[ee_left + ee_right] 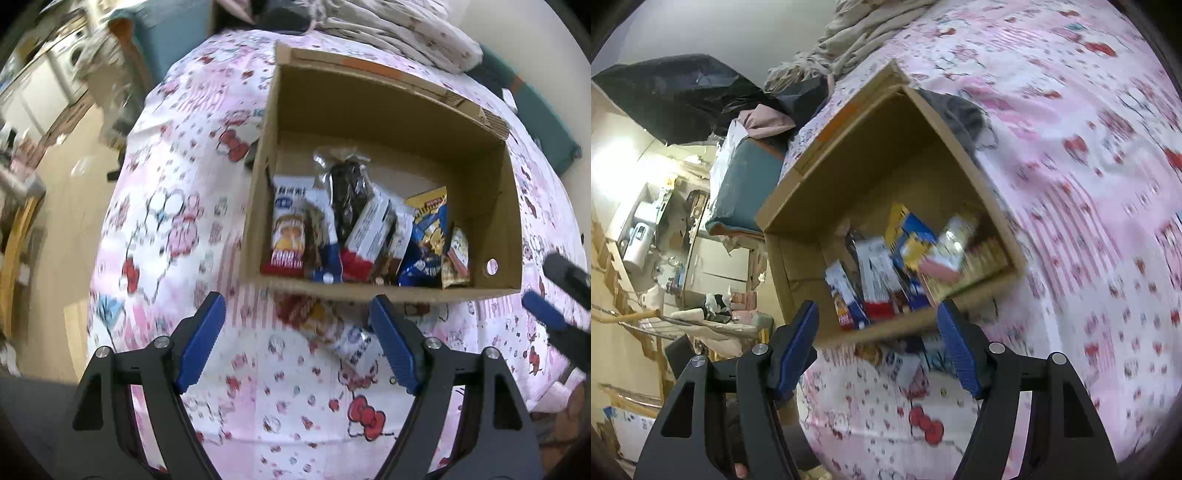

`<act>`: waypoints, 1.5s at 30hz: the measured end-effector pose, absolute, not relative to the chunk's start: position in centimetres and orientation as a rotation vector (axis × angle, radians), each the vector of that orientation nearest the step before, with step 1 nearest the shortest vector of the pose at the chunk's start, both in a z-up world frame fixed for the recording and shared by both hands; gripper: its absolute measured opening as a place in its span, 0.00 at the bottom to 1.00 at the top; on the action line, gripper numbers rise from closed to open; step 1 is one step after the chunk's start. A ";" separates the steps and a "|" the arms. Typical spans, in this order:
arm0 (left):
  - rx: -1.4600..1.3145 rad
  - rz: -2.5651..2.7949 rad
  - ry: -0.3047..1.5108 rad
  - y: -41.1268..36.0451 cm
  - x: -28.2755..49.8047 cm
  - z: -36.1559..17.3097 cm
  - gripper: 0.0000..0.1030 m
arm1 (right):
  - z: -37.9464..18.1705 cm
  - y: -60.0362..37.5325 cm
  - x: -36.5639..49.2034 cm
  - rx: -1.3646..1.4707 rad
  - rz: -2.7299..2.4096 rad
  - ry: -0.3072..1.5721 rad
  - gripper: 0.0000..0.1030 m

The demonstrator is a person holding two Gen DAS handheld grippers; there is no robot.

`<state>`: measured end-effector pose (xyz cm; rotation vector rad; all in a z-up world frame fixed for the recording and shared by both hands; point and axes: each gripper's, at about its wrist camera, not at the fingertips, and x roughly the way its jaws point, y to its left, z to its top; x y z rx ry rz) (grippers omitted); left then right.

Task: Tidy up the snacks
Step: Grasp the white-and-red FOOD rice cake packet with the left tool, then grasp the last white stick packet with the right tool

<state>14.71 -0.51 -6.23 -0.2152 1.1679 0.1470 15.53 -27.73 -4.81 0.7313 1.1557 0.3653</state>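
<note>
Spread underneath everything, a bed (155,229) in pink cartoon-print sheet, soft and rumpled, with folded bedding heaped at the far end. On it, an open cardboard box (388,110), tall-walled, with snack packets (362,229) standing in a row against the near wall: red-and-white wafer bars, a dark cellophane bag, a blue-and-yellow pouch, a small tan sachet. Outside the box, just beside its near wall, one loose packet (332,325) flat on the sheet, blurred, red and white; seen again in the right wrist view as a loose packet (905,360) below the box (886,166). Left gripper (297,332) poised above the sheet, pointing down and forward at that packet, fingers (201,339) spread wide, holding nothing. Right gripper (877,339) tilted sideways, approaching from the right, fingers (956,343) likewise wide apart and empty; its blue tip visible at the edge of the left view. Likely next: closing on the loose packet and lifting it over the wall. Risks, as a judgement: thin flat wrapper on soft bedding, so easy to pinch sheet along with it or slide off the slick foil; packet lying tight against the cardboard, so a finger could catch the wall and shove the light box; both grippers converging on one packet, so a chance of collision
</note>
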 end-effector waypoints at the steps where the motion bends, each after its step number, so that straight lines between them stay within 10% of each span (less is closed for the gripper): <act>1: -0.231 0.163 1.175 -0.7 14.3 -6.6 0.76 | -5.0 -28.0 15.0 0.738 0.352 1.167 0.68; 25: -0.410 0.444 1.303 -1.7 16.4 -16.9 0.75 | -7.8 -29.2 14.5 0.891 0.323 1.280 0.68; 29: -0.268 0.399 1.367 -3.2 16.0 -17.1 0.46 | -8.2 -28.9 14.5 0.873 0.305 1.290 0.68; 30: -0.262 0.370 1.381 -3.4 15.8 -16.9 0.26 | -8.3 -29.0 14.5 0.872 0.300 1.292 0.68; 45: -0.092 0.102 1.460 1.4 11.2 -9.3 0.26 | -12.4 -25.7 14.6 0.794 0.284 1.439 0.68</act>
